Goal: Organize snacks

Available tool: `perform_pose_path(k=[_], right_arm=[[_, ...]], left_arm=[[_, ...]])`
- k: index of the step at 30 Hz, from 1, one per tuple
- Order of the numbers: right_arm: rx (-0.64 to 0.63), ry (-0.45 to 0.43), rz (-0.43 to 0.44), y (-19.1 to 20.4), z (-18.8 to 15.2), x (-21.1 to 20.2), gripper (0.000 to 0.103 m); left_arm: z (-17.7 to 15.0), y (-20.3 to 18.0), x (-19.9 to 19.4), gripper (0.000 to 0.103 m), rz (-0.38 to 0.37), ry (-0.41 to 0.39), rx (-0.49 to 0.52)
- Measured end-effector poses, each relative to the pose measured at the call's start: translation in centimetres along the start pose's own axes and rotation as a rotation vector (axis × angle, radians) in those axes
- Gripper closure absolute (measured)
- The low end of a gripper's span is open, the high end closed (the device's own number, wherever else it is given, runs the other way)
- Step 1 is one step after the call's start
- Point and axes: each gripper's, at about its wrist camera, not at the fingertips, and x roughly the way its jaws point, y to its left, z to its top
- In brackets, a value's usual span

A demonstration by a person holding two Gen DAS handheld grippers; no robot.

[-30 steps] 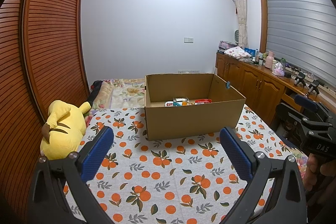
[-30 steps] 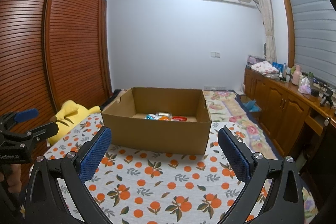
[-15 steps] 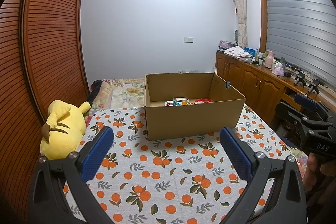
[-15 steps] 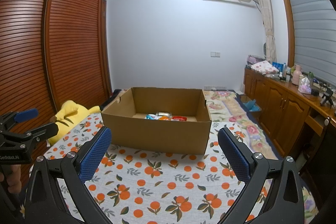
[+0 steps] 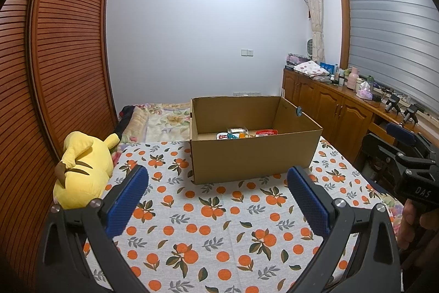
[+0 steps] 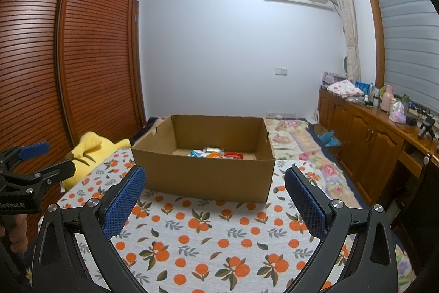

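Left gripper (image 5: 218,195) wide, empty | right gripper (image 6: 215,197) wide, empty | snack packets (image 6: 216,154) lie in the cardboard box (image 5: 253,157) | judgement: reach over the near wall, descend steeply, pinch 1 packet | orange-print tablecloth (image 5: 219,224); yellow plush toy (image 5: 82,165) at its left edge; louvred wardrobe (image 6: 90,51), wooden sideboard (image 6: 365,133).

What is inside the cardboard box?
Several snack packets lie at the far end of the cardboard box. Its near wall hides the rest of the floor.
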Motion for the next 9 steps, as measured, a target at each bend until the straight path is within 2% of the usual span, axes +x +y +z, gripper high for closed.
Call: perform_pose_path(k=[9], right_arm=[[0.0, 0.001, 0.001, 0.17, 0.1, -0.01, 0.0]], left_arm=[[0.1, 0.08, -0.05, 0.001, 0.0, -0.002, -0.003]])
